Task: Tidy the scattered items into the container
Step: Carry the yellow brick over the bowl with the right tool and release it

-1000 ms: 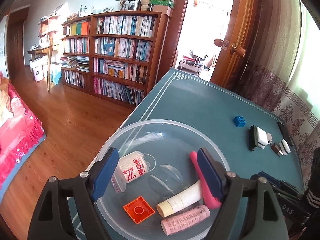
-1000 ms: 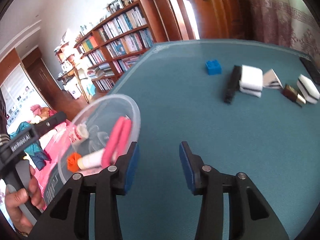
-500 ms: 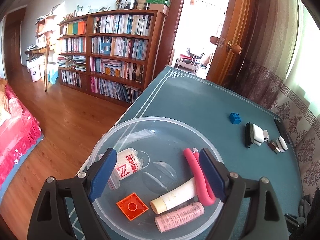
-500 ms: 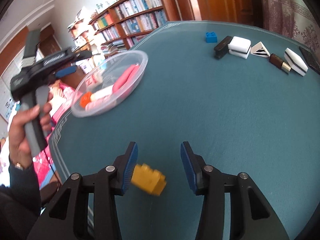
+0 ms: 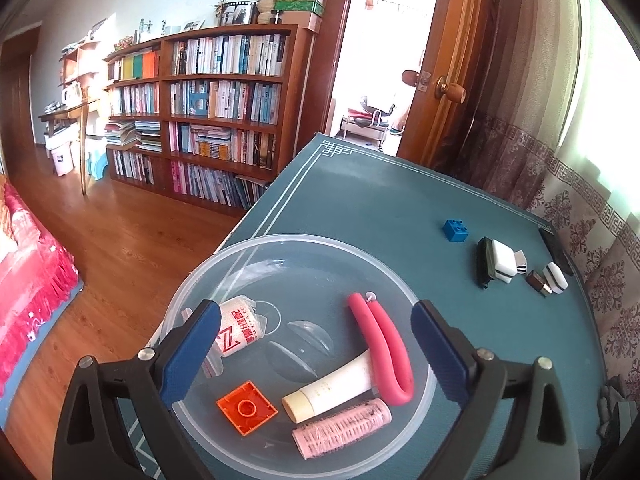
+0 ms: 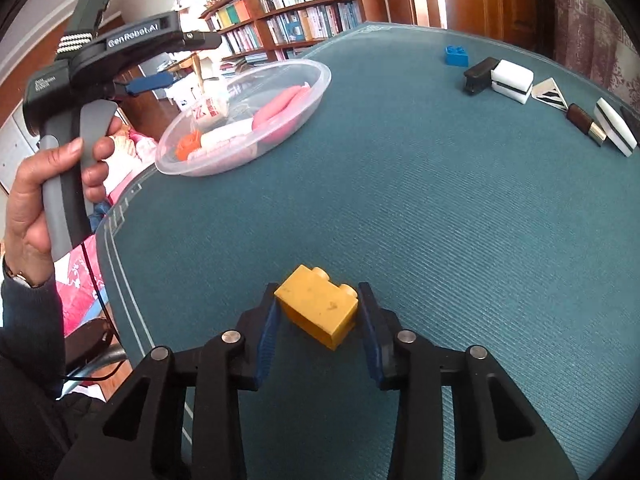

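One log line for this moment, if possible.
right claw: open around yellow brick | left claw: open over bowl

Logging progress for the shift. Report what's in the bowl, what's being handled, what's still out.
Done: the clear bowl holds an orange brick, cream tube, pink roller, pink looped strip and wrapped roll.
In hand: the open right gripper straddles the yellow brick; the left gripper hovers open over the bowl.
Left: blue brick and the small black-and-white pieces.

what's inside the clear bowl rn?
In the clear bowl: pink bent tube, cream tube, pink hair roller, orange square brick, white printed roll. The left tongs hide part of the roll; nothing else shows.
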Demonstrator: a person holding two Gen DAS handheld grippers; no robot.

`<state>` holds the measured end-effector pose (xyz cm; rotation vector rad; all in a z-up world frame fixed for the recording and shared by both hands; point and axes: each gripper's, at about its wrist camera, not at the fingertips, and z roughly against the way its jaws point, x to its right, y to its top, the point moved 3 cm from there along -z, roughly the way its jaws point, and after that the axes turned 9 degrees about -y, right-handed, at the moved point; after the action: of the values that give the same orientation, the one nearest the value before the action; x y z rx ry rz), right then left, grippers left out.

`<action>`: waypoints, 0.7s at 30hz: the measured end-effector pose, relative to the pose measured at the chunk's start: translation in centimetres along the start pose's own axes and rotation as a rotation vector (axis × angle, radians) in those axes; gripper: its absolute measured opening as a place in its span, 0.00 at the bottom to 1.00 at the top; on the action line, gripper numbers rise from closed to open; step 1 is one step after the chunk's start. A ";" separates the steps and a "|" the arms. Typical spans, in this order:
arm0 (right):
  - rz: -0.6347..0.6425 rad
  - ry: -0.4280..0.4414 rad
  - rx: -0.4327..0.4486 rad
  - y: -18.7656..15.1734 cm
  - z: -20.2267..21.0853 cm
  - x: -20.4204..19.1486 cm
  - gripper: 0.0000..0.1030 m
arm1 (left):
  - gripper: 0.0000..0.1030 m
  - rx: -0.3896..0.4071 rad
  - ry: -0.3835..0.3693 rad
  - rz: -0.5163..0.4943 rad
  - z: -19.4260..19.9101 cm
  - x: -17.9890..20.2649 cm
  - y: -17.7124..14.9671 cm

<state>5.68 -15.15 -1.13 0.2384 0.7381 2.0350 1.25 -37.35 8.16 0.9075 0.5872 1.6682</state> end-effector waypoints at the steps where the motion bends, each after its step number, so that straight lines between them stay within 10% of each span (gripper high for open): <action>1: -0.002 0.002 0.014 0.4 0.2 -0.1 0.38 | 0.95 -0.001 0.002 0.003 0.0 -0.1 0.0; 17: 0.011 0.075 0.213 13.9 -3.3 -7.1 0.39 | 0.95 0.075 0.027 0.069 2.7 -2.7 1.7; 21: -0.011 0.092 0.188 14.7 -5.0 -7.6 0.55 | 0.95 0.091 0.039 0.100 3.1 -3.8 1.9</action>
<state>-2.77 -29.21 4.44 0.2488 0.9873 1.9778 3.07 -41.74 10.43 0.9856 0.6582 1.7643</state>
